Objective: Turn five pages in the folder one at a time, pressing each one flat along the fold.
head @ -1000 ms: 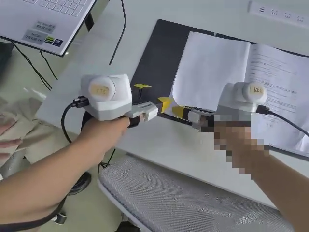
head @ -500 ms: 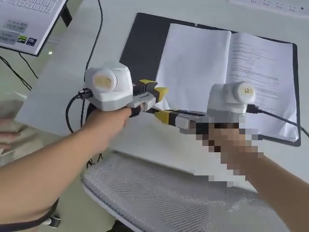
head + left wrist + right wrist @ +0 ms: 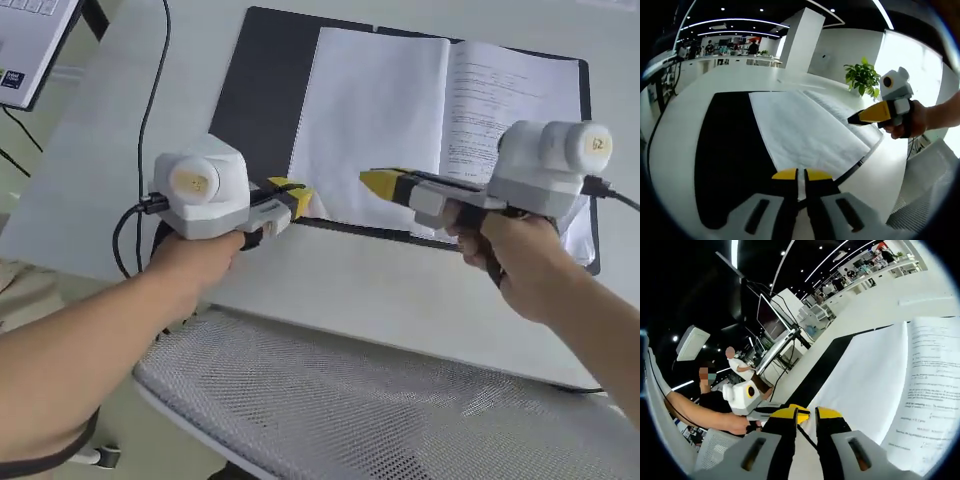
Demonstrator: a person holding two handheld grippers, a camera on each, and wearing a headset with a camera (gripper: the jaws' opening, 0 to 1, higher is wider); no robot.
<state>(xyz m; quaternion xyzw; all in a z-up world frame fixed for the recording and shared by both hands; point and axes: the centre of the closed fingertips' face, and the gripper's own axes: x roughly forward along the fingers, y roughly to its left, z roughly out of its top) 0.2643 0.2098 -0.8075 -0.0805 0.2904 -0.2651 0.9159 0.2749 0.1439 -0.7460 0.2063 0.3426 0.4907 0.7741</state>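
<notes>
Nearest us, a mesh chair seat (image 3: 350, 400) runs off the bottom edge. Over the table's (image 3: 330, 290) front we hold the left gripper (image 3: 293, 196) and right gripper (image 3: 378, 182), each with its jaws together on nothing. Beyond them the folder (image 3: 262, 90) lies open, and the right gripper's body hides its near right corner. A laptop (image 3: 25, 45) is cut off at far left.

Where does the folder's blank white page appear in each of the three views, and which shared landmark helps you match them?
Head view: the blank page lies at upper centre, left of the printed page.
Left gripper view: the blank page fills the centre, slanting from upper left to lower right.
Right gripper view: the blank page sits right of centre.
Shared landmark: the black cover bordering the page's left edge in every view.
</notes>
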